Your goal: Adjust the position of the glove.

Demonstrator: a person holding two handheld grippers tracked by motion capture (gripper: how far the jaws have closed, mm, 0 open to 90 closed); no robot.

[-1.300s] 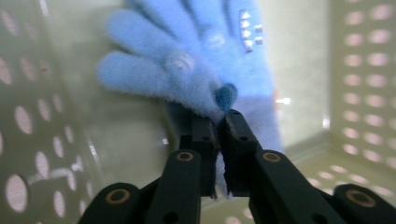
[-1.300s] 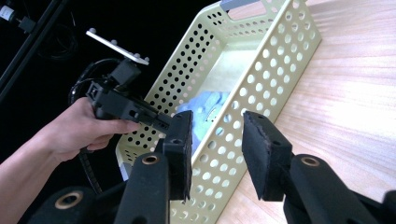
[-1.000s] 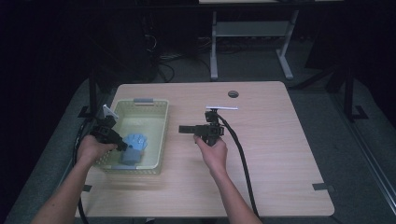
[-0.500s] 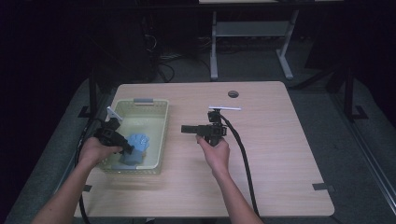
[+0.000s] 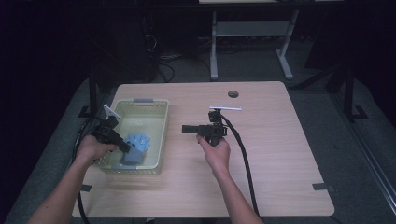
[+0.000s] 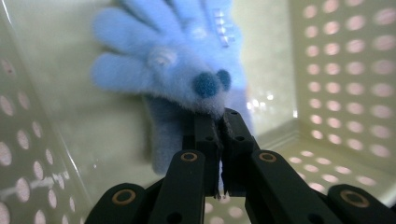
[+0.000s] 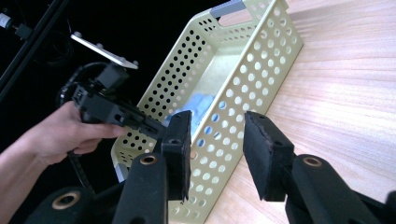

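A fuzzy blue glove (image 5: 137,141) lies inside a pale yellow perforated basket (image 5: 161,135) on the left of the table. My left gripper (image 5: 127,148) reaches down into the basket from its left rim. In the left gripper view its jaws are pressed together on the edge of the glove (image 6: 173,60), with the gripper (image 6: 217,120) at the wrist end. My right gripper (image 5: 187,128) hovers over the table just right of the basket, pointing at it. It stands open (image 7: 217,126) with nothing between its pads. Through the basket (image 7: 243,60) holes a bit of the glove (image 7: 198,105) shows.
The wooden table (image 5: 271,140) has a round cable hole (image 5: 233,94) near its far edge. A black cable (image 5: 243,154) trails from the right gripper toward the near edge. Dark floor and a desk frame lie beyond the table.
The left hand has shifted slightly within the basket while still holding the glove. The right gripper has stayed almost still.
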